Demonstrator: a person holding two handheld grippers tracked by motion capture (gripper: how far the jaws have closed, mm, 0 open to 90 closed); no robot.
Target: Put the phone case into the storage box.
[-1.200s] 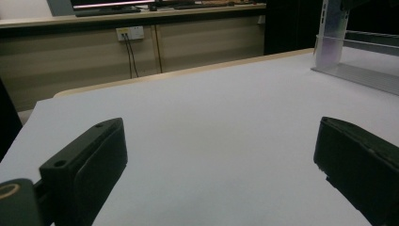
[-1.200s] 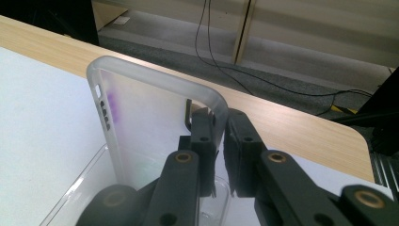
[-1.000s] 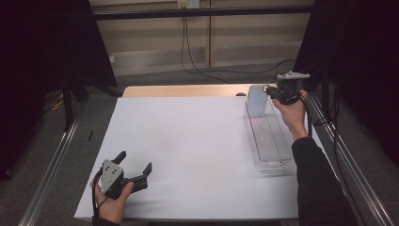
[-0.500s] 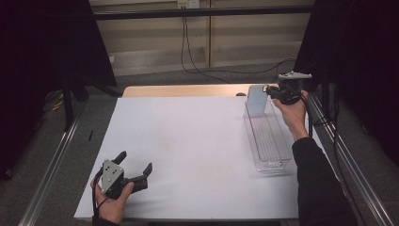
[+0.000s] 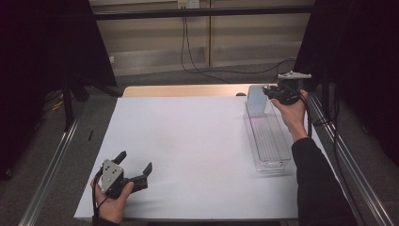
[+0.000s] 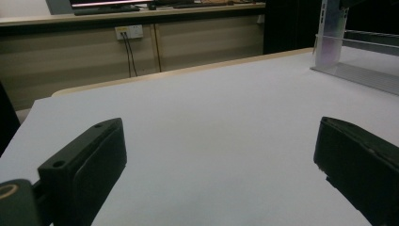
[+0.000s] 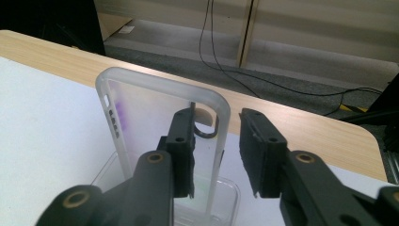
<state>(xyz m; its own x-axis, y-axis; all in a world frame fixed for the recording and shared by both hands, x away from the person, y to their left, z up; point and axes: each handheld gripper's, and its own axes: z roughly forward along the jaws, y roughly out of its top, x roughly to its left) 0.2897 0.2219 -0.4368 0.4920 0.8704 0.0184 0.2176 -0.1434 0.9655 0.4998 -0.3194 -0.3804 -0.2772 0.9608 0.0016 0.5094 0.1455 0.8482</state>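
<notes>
Claw [image 7: 216,155] astride upright case [image 7: 141,117] edge

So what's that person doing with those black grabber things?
A person holds a gripper in each hand. The right gripper is at a clear phone case standing upright at the far end of a clear plastic tray. Its fingers have just been opening, with the case's edge between them, not squeezed. The left gripper rests open on the white table, near the front edge.
</notes>
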